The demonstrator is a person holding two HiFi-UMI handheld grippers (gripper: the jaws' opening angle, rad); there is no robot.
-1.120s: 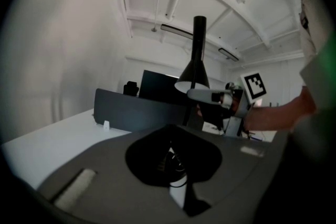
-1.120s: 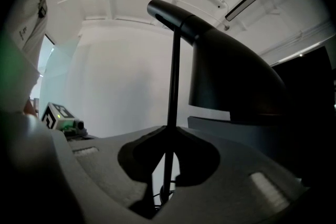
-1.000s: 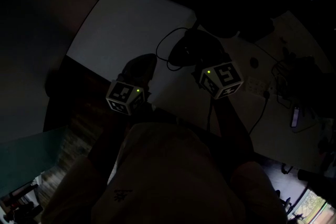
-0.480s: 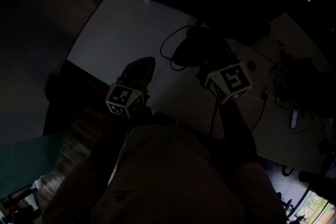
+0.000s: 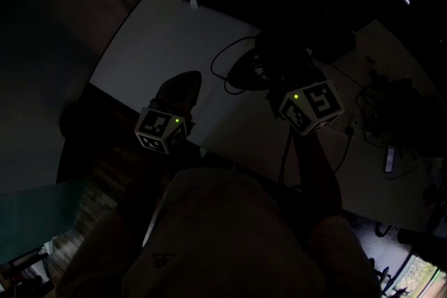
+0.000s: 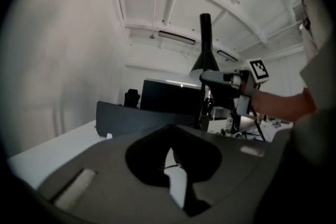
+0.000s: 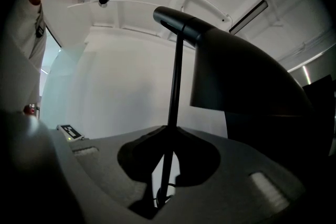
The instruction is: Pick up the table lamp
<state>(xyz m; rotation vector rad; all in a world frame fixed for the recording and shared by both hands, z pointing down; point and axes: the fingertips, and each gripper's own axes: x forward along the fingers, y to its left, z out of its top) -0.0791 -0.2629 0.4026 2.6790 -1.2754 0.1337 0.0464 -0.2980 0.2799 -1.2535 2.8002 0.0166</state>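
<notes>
The room is dim. A black table lamp (image 5: 246, 70) with a thin stem (image 7: 175, 81) and a cone shade (image 7: 236, 76) stands out over the white table (image 5: 154, 38). My right gripper (image 5: 281, 80) is shut on the stem, which runs up between its jaws (image 7: 165, 170). In the left gripper view the lamp (image 6: 205, 44) rises with the right gripper (image 6: 223, 79) clamped on it. My left gripper (image 5: 187, 84) hovers to the lamp's left, apart from it. Its jaws (image 6: 176, 165) show a narrow gap with nothing in it. Whether the lamp's base rests on the table I cannot tell.
The lamp's black cable (image 5: 222, 61) loops on the table beside the base. A dark monitor (image 6: 170, 97) and a low grey bar (image 6: 131, 118) stand at the table's far side. Cables and small items (image 5: 380, 115) clutter the right end. The table's curved edge (image 5: 105, 80) runs at left.
My right gripper has shifted right and come closer to the head camera, still shut on the lamp's stem. The left gripper has drifted slightly left.
</notes>
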